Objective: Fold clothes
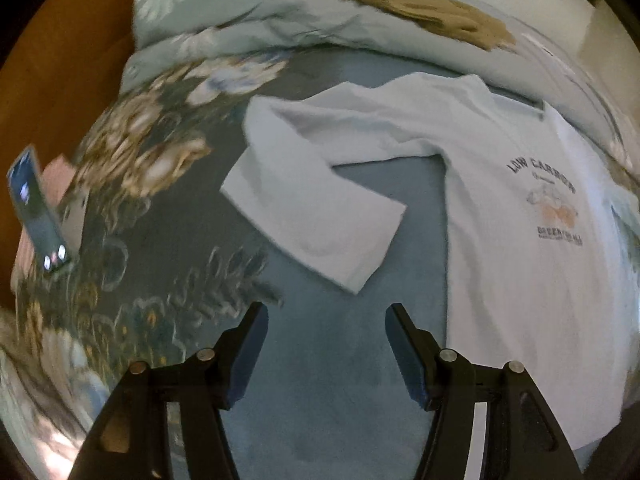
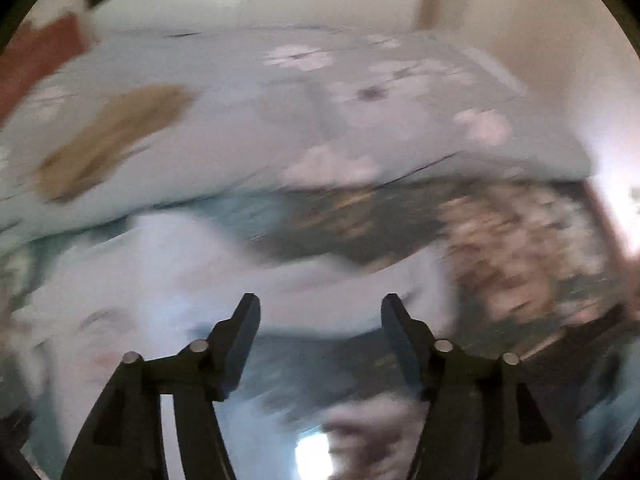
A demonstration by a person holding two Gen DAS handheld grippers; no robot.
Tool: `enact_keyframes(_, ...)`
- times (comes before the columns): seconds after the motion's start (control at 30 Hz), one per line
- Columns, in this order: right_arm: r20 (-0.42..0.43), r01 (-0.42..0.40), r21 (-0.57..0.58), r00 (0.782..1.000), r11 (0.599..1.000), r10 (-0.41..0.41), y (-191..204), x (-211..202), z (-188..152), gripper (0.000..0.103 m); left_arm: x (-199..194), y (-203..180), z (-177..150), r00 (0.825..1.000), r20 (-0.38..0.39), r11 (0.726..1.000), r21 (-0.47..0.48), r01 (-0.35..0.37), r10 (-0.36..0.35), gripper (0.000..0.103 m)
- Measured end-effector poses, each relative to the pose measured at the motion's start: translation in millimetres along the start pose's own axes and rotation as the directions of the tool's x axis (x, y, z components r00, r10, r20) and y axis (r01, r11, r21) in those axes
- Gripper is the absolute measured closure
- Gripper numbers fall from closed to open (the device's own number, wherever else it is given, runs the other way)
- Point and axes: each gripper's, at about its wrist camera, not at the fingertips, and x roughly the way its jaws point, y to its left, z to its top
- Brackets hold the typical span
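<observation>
Both claws stand wide with nothing between the pads: my left claw [image 1: 326, 316] hangs over bare blue bedsheet [image 1: 340, 380], just short of the white T-shirt [image 1: 520, 280], and my right claw [image 2: 320, 308] hangs over a pale blur that I take for the same shirt [image 2: 152, 272].

From the left wrist view, the shirt lies spread print-side up on the bed, body flat, one sleeve [image 1: 316, 220] stretched out and angled toward my left claw. I judge it is laid out that way so the edges are reachable for a fold; the body shows no fold. Open pads over the sheet beside the sleeve suit either reaching for a hem or having just let cloth go, and I cannot tell which.

Only the left view is sharp: it gives me the shirt's printed lettering, the sleeve, a phone [image 1: 36, 216] near the bed's edge and the rumpled floral quilt [image 1: 240, 20]. My right view is smeared by motion; it adds the quilt's far stretch [image 2: 360, 112] and the wall beyond.
</observation>
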Motion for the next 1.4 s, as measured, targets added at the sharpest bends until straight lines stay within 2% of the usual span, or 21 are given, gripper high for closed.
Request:
enact_keyframes(0.07,-0.036,-0.114,-0.001,0.993,0.993,0.114,25.0,9.6,-32.0,0.027,7.1,-5.9,3.1,1.0,-0.004,0.999,0.052,-0.009,0.01,0.038)
enact_keyframes(0.13,-0.069,-0.204,-0.003,0.977,0.979,0.203,54.9,23.6,-66.1,0.025,14.8,-12.1,5.6,1.0,-0.011,0.994,0.105,-0.027,0.029,0.038)
enact_keyframes(0.2,-0.09,-0.246,0.002,0.965,0.969,0.245,77.2,33.1,-90.5,0.007,21.8,-18.2,6.3,0.998,-0.011,0.985,0.161,-0.057,0.06,0.038)
enact_keyframes(0.27,-0.088,-0.263,0.013,0.961,0.965,0.264,90.6,38.5,-101.0,0.0,27.6,-22.0,7.7,0.997,-0.002,0.978,0.194,-0.071,0.073,0.038)
enact_keyframes(0.53,-0.078,-0.315,0.052,0.945,0.948,0.319,134.2,54.3,-132.3,0.0,46.0,-24.2,17.8,0.997,0.021,0.975,0.209,-0.078,0.076,0.038)
enact_keyframes(0.63,-0.08,-0.318,0.054,0.943,0.946,0.322,136.1,52.5,-133.0,0.0,48.5,-21.3,19.8,0.999,0.02,0.983,0.174,-0.052,0.049,0.039)
enact_keyframes(0.67,-0.081,-0.319,0.054,0.943,0.946,0.322,136.2,51.7,-133.4,0.0,48.3,-20.3,20.7,0.999,0.029,0.985,0.165,-0.047,0.042,0.044)
enact_keyframes(0.7,-0.082,-0.319,0.054,0.943,0.946,0.323,136.2,50.9,-133.8,0.0,48.2,-19.1,21.6,0.999,0.036,0.987,0.157,-0.041,0.035,0.057)
enact_keyframes(0.73,-0.082,-0.319,0.055,0.943,0.946,0.323,136.2,50.0,-134.2,0.0,48.3,-17.5,22.8,0.999,0.038,0.989,0.146,-0.033,0.028,0.065)
enact_keyframes(0.77,-0.082,-0.32,0.059,0.942,0.945,0.324,135.8,49.7,-134.8,0.0,47.8,-14.5,24.6,0.999,0.039,0.991,0.131,-0.023,0.019,0.081)
enact_keyframes(0.8,-0.081,-0.322,0.064,0.942,0.945,0.326,135.4,49.5,-135.6,0.0,46.8,-10.8,26.6,0.999,0.04,0.994,0.112,-0.012,0.008,0.09)
enact_keyframes(0.93,-0.087,-0.321,0.068,0.941,0.945,0.326,135.4,50.6,-137.3,0.0,26.8,15.6,41.6,0.993,0.113,1.0,0.01,0.024,-0.025,0.091)
enact_keyframes(1.03,-0.094,-0.318,0.072,0.941,0.945,0.324,136.3,53.9,-137.0,0.0,5.2,53.2,62.8,0.982,0.188,0.995,-0.101,0.022,-0.003,0.092)
enact_keyframes(1.2,-0.102,-0.31,0.076,0.943,0.948,0.316,138.0,60.0,-137.3,0.0,-19.3,133.1,104.3,0.961,0.262,0.951,-0.309,-0.003,0.088,0.092)
enact_keyframes(1.3,-0.111,-0.297,0.079,0.946,0.952,0.304,138.0,65.4,-138.6,0.0,-24.4,173.6,124.1,0.951,0.265,0.927,-0.373,-0.05,0.158,0.093)
enact_keyframes(1.4,-0.119,-0.289,0.085,0.947,0.954,0.297,138.4,70.0,-139.9,0.0,-17.2,201.8,137.0,0.948,0.233,0.903,-0.416,-0.104,0.216,0.093)
